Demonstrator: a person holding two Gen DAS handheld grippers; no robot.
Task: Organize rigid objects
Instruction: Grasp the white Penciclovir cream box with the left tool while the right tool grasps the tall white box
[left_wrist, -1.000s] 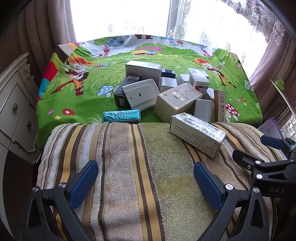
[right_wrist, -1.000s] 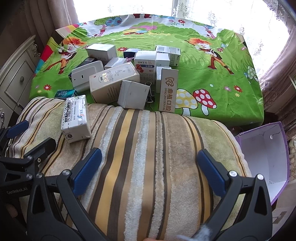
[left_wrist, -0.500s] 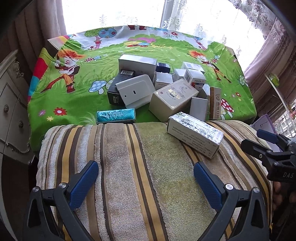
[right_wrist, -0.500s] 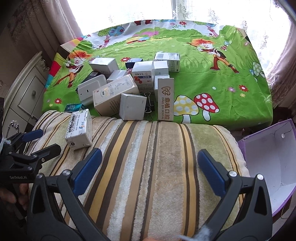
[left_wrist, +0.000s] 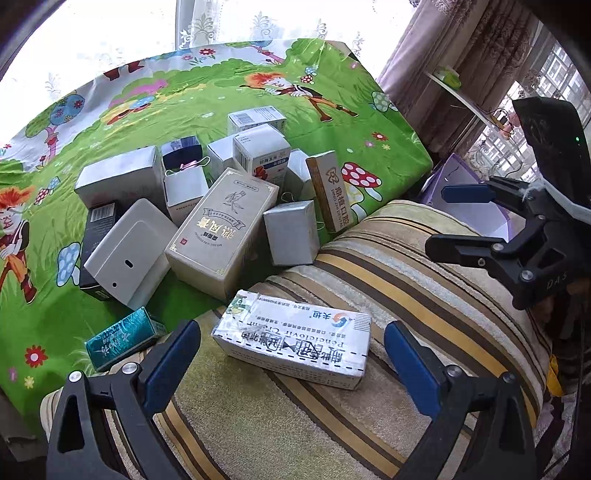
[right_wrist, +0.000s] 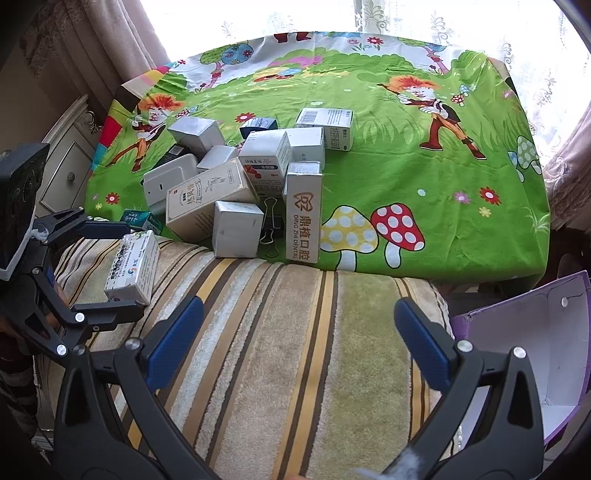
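A white medicine box (left_wrist: 295, 336) with blue print lies flat on the striped towel (left_wrist: 406, 266). My left gripper (left_wrist: 291, 360) straddles it with its jaws closing, and the blue pads stand clear of the box ends. The right wrist view shows that box (right_wrist: 133, 266) between the left gripper's (right_wrist: 92, 269) black fingers. My right gripper (right_wrist: 299, 332) hangs open over bare towel (right_wrist: 295, 387), nothing between its fingers. A pile of several boxes sits on the green cartoon cloth (right_wrist: 424, 147), among them a beige box (left_wrist: 225, 229) and a tall dental box (right_wrist: 303, 218).
A teal box (left_wrist: 122, 339) lies at the towel's left edge beside a white device (left_wrist: 129, 251). A black binder clip (right_wrist: 269, 229) rests by the dental box. An open purple box (right_wrist: 535, 350) stands off the right side. A white dresser (right_wrist: 70, 166) is at the left.
My left gripper has swung right and rolled, so the white medicine box now lies between its jaws, which have narrowed slightly. The right gripper shifted a little and stays open.
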